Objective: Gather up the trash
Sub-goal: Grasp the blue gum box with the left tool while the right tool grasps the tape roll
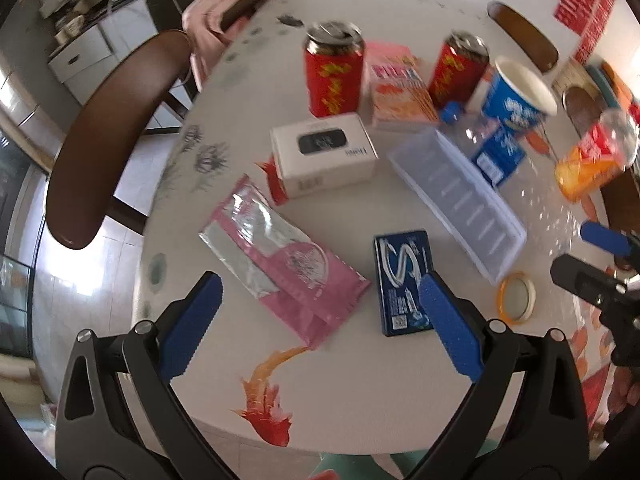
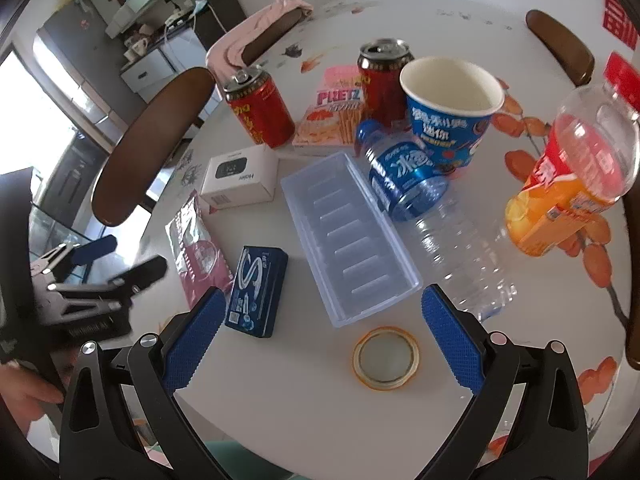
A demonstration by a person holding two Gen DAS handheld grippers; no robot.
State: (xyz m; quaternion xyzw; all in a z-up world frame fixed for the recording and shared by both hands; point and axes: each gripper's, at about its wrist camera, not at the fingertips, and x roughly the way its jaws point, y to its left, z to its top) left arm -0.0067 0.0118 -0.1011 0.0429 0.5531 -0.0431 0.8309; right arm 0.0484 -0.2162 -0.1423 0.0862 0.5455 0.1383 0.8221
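Note:
Trash lies on a round white table (image 1: 360, 392). In the left wrist view: a pink foil wrapper (image 1: 280, 256), a blue gum box (image 1: 404, 280), a white box (image 1: 324, 156), two red cans (image 1: 334, 68), a clear plastic tray (image 1: 456, 196). My left gripper (image 1: 316, 324) is open above the wrapper's near end. My right gripper (image 2: 320, 336) is open above a tape roll (image 2: 386, 358), near the clear tray (image 2: 348, 232). A lying water bottle (image 2: 424, 208), a blue paper cup (image 2: 452, 108) and an orange drink bottle (image 2: 568, 176) lie beyond.
Brown chairs (image 1: 116, 132) stand around the table; a pink cloth (image 1: 224, 4) hangs on one. A pink Pretz box (image 2: 336, 108) lies between the cans. The right gripper shows at the right edge of the left wrist view (image 1: 600, 280). Cabinets stand at back left.

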